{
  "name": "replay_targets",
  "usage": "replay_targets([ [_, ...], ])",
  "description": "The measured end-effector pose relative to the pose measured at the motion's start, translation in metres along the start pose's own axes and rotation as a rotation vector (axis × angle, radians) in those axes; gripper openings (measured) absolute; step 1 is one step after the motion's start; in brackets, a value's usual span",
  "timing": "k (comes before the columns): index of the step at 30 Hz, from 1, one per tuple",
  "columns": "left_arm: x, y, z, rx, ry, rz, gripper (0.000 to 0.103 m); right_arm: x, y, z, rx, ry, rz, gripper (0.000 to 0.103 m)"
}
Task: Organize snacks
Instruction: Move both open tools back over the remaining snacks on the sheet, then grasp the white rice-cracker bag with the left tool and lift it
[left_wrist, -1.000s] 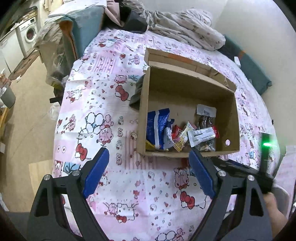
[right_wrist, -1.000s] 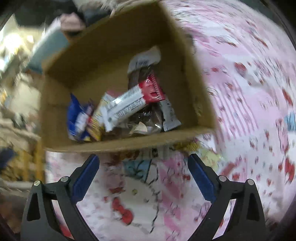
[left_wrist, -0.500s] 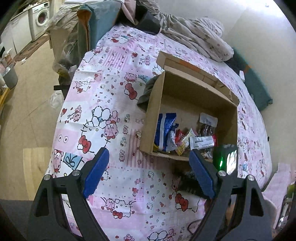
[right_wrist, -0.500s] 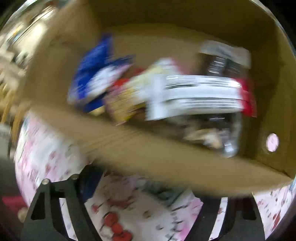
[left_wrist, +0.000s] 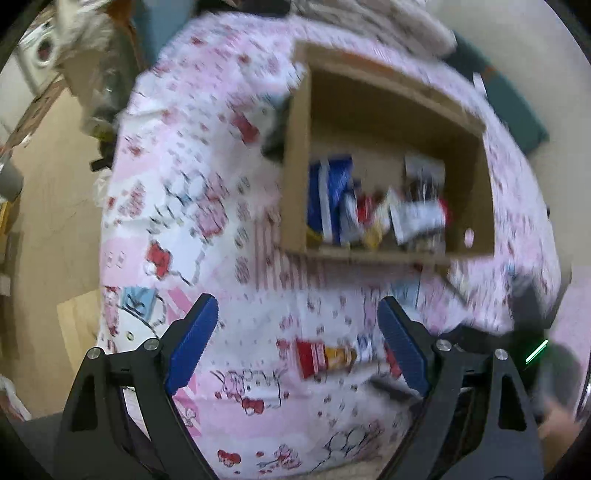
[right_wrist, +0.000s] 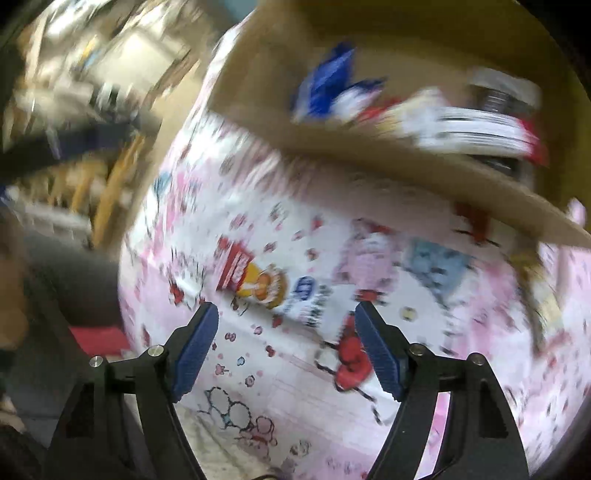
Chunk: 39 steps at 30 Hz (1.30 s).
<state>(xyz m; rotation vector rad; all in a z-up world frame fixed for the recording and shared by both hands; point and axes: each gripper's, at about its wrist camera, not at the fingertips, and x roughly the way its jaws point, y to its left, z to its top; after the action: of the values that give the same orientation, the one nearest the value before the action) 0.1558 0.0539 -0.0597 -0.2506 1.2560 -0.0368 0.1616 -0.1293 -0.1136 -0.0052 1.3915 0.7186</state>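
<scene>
Since the earlier frame your right gripper (right_wrist: 284, 347) has swung off the cardboard box (right_wrist: 369, 162), jaws apart, empty, slightly narrowed; one snack packet (right_wrist: 269, 284), at 12 o'clock, remains unboxed.

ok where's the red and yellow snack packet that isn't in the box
The red and yellow snack packet lies flat on the pink cartoon bedsheet, just ahead of the open right gripper, short of the cardboard box.

Snack packets (left_wrist: 376, 210) lie in the cardboard box (left_wrist: 295, 177); one packet (left_wrist: 325, 356) lies before it on the bedsheet (left_wrist: 192, 221).
</scene>
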Motion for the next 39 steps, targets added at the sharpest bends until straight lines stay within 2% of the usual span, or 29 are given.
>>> replay_targets([
  [5, 0.038, 0.01, -0.021, -0.161, 0.142, 0.001, 0.084, -0.057, -0.062, -0.011, 0.272, -0.177, -0.036, 0.079],
  [6, 0.045, 0.005, -0.024, -0.143, 0.166, -0.005, 0.08, -0.068, -0.074, -0.016, 0.341, -0.213, -0.031, 0.079],
  [7, 0.05, -0.005, -0.024, -0.081, 0.187, -0.014, 0.08, -0.077, -0.088, -0.022, 0.414, -0.243, -0.022, 0.079],
  [11, 0.066, -0.066, -0.026, 0.385, 0.26, 0.051, 0.08, -0.089, -0.122, -0.045, 0.597, -0.302, 0.028, 0.079],
  [12, 0.073, -0.078, -0.028, 0.5, 0.27, 0.075, 0.08, -0.087, -0.123, -0.047, 0.616, -0.309, 0.037, 0.079],
  [13, 0.076, -0.084, -0.03, 0.559, 0.268, 0.087, 0.08, -0.089, -0.128, -0.048, 0.634, -0.317, 0.047, 0.079],
  [15, 0.087, -0.104, -0.041, 0.773, 0.261, 0.111, 0.076, -0.097, -0.139, -0.051, 0.653, -0.33, 0.054, 0.079],
  [17, 0.1, -0.115, -0.051, 0.896, 0.292, 0.129, 0.074, -0.101, -0.144, -0.054, 0.665, -0.343, 0.06, 0.079],
  [18, 0.106, -0.119, -0.053, 0.921, 0.311, 0.127, 0.074, -0.105, -0.147, -0.055, 0.674, -0.348, 0.056, 0.079],
  [21, 0.127, -0.128, -0.057, 0.95, 0.366, 0.087, 0.073, -0.108, -0.156, -0.061, 0.71, -0.349, 0.023, 0.079],
  [26, 0.143, -0.138, -0.062, 0.978, 0.353, 0.07, 0.069, -0.11, -0.17, -0.065, 0.757, -0.354, 0.049, 0.079],
  [27, 0.143, -0.14, -0.063, 0.995, 0.351, 0.063, 0.065, -0.111, -0.17, -0.064, 0.752, -0.355, 0.053, 0.079],
  [29, 0.143, -0.143, -0.063, 1.004, 0.363, 0.042, 0.049, -0.11, -0.167, -0.062, 0.736, -0.353, 0.044, 0.079],
  [30, 0.142, -0.145, -0.063, 1.006, 0.364, 0.038, 0.031, -0.11, -0.166, -0.061, 0.725, -0.348, 0.033, 0.079],
  [31, 0.139, -0.146, -0.064, 1.009, 0.359, 0.046, 0.03, -0.109, -0.165, -0.059, 0.712, -0.339, 0.02, 0.079],
  [35, 0.13, -0.142, -0.06, 0.96, 0.342, 0.063, 0.028, -0.099, -0.161, -0.051, 0.671, -0.287, -0.025, 0.079],
  [37, 0.122, -0.136, -0.059, 0.902, 0.327, 0.063, 0.028, -0.093, -0.16, -0.047, 0.663, -0.264, -0.022, 0.079],
  [39, 0.109, -0.126, -0.052, 0.769, 0.314, 0.052, 0.028, -0.088, -0.16, -0.044, 0.655, -0.242, -0.026, 0.079],
])
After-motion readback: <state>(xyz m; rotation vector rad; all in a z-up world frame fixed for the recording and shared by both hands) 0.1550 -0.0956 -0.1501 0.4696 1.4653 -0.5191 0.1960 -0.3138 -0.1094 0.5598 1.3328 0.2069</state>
